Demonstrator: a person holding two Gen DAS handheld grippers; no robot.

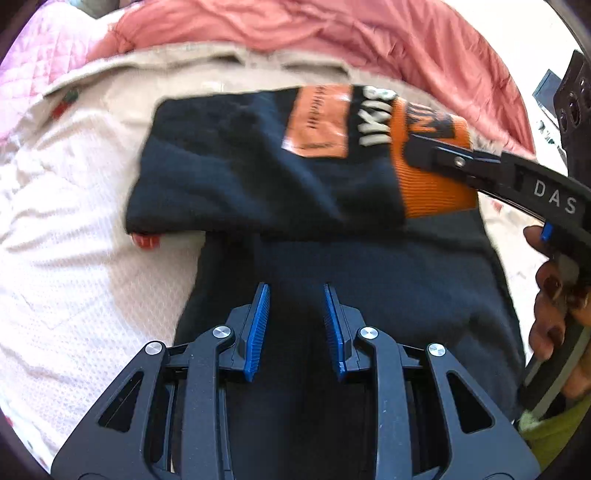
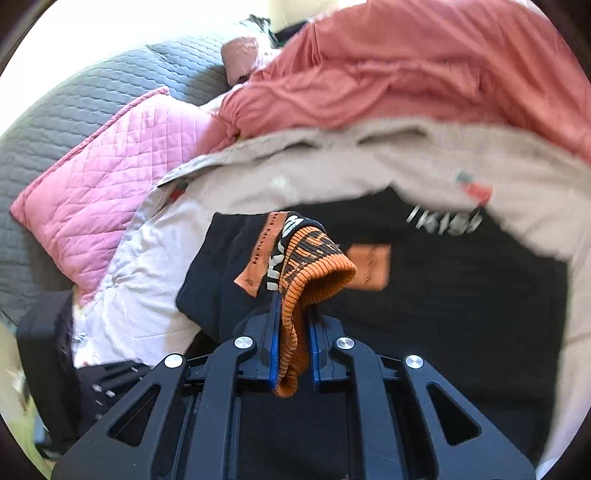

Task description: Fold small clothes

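A small dark navy garment (image 1: 258,177) with an orange ribbed cuff (image 1: 436,184), an orange patch and white lettering lies on a pale quilted bedspread (image 1: 74,258). One part is folded over the rest. My left gripper (image 1: 296,291) is open and empty, low over the near dark fabric. My right gripper (image 1: 417,149) comes in from the right and is shut on the orange cuff. In the right wrist view the cuff (image 2: 314,266) is pinched between the blue pads of my right gripper (image 2: 293,306) and lifted above the navy garment (image 2: 461,295).
A salmon-pink blanket (image 1: 332,26) is heaped behind the garment. A pink quilted pillow (image 2: 110,184) and a grey quilted cover (image 2: 55,122) lie at the left. Dark clothing (image 2: 48,350) sits at the bed's near-left edge.
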